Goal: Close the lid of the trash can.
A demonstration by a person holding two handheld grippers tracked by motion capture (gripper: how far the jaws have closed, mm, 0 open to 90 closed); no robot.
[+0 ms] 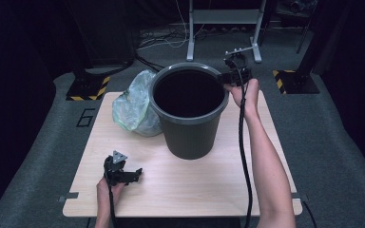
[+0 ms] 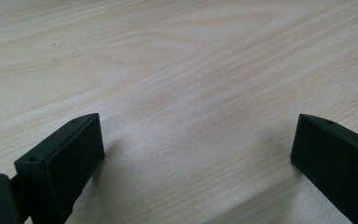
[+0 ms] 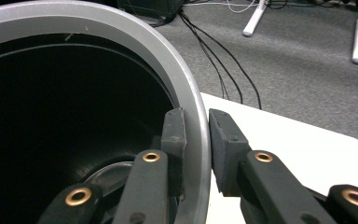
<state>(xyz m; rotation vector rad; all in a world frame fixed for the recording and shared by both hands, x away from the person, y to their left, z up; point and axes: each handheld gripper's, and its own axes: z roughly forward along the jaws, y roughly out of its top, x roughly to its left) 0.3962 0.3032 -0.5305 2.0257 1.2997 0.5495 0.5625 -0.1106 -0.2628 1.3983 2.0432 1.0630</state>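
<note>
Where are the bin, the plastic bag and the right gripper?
bin [image 1: 190, 135]: high view, on its grey outer wall.
plastic bag [image 1: 134, 107]: high view, on its crumpled middle, left of the bin.
right gripper [image 3: 196, 135]: right gripper view, between its fingertips, astride the bin's rim.

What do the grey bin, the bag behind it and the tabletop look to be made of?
Bin: likely moulded plastic, matte grey with a smooth, slightly glossy rim. Bag: thin translucent plastic film, crinkled and greenish. Tabletop: pale wood or wood-look laminate, with visible grain.

I see a crumpled translucent plastic bag [image 1: 134, 105] lying on the wooden table [image 1: 185, 183] at its far left. Beyond the table's far edge stand a grey metal stand [image 1: 223, 19], cables [image 1: 164, 40] and hazard-striped bases [image 1: 88, 89].
</note>
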